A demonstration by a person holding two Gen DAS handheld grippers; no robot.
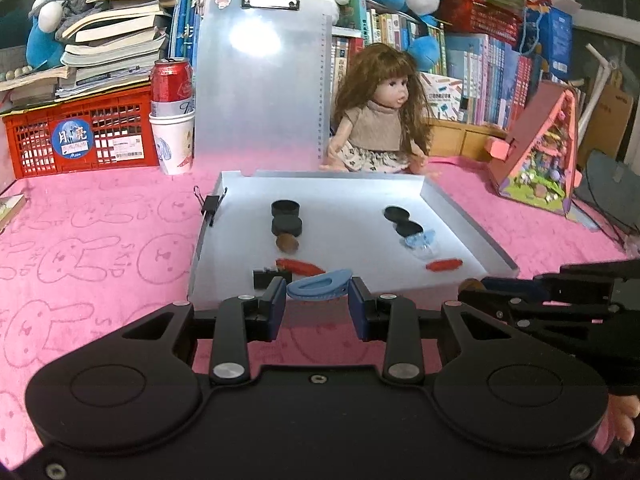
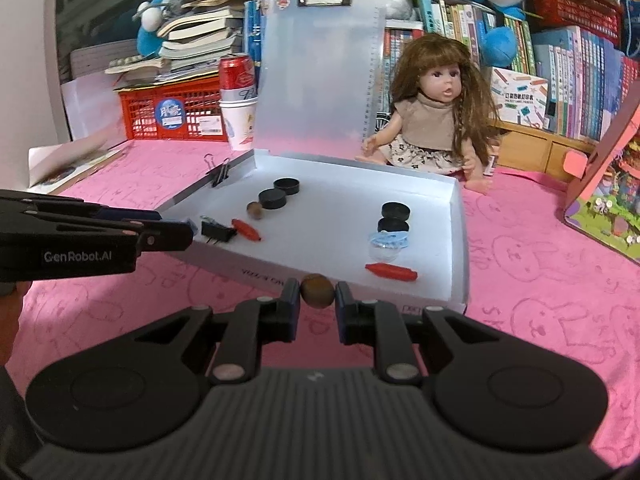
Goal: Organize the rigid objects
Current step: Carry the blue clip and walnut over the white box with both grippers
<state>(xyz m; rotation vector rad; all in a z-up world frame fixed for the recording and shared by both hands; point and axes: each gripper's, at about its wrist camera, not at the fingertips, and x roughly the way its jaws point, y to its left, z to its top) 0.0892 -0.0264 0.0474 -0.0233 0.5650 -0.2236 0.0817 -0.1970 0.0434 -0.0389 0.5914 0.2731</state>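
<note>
An open white case (image 1: 460, 216) (image 2: 458, 216) lies on the pink cloth. In it are black caps (image 1: 285, 208) (image 2: 394, 211), a brown nut (image 1: 287, 243) (image 2: 255, 210), two red pegs (image 1: 300, 266) (image 2: 392, 271), a black binder clip (image 1: 266, 277) (image 2: 217, 232) and a blue clip on a clear piece (image 1: 418, 240) (image 2: 388, 240). My left gripper (image 1: 318, 292) is shut on a blue hair clip (image 1: 318, 289) at the case's near edge. My right gripper (image 2: 317, 290) is shut on a brown nut (image 2: 317, 289) at the near edge.
The case lid (image 1: 260, 92) stands upright behind. A doll (image 1: 384, 116) sits behind the case. A red can in a paper cup (image 1: 172, 120), a red crate (image 1: 80, 136), stacked books and a toy house (image 1: 536, 152) surround it. A binder clip (image 1: 210, 208) grips the case's left wall.
</note>
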